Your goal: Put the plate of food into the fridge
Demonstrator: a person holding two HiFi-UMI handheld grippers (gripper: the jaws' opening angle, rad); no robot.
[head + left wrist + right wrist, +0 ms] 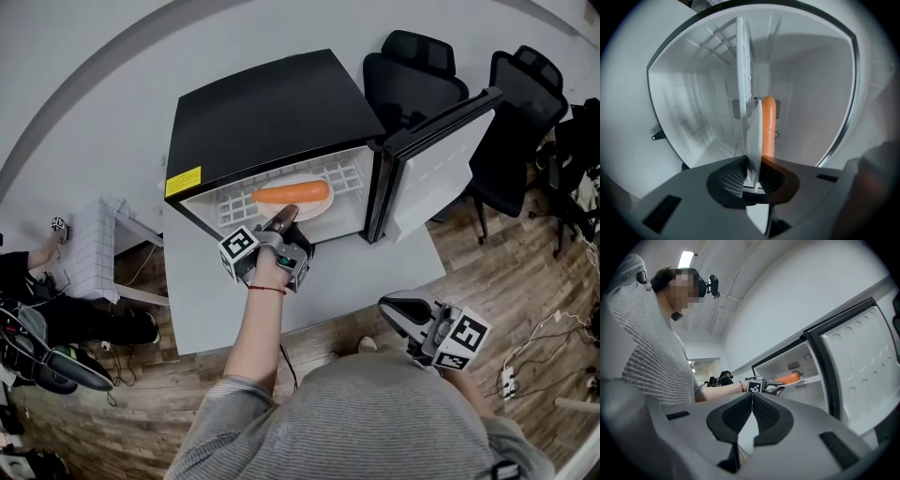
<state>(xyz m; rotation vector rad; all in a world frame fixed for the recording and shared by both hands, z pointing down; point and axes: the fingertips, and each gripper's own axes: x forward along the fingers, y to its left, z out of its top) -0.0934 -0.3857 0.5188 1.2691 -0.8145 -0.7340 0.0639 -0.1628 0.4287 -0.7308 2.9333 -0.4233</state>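
Simply white plate (pixel 315 211) (one long orange food piece (pixel 292 193)) inside open fridge (pixel 262 112)

plate (pixel 317 210): near rim hidden by left gripper (pixel 281 223) | carrot (pixel 768 126): near end seemingly behind fingers (pixel 785 180)

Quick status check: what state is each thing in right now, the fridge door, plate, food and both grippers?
Fridge door: open wide.
Plate: inside, over the white shelf, rim clamped.
Orange food: lying on the plate.
Left hand-held gripper: shut on the plate's rim.
Right hand-held gripper: shut, nothing between its jaws.
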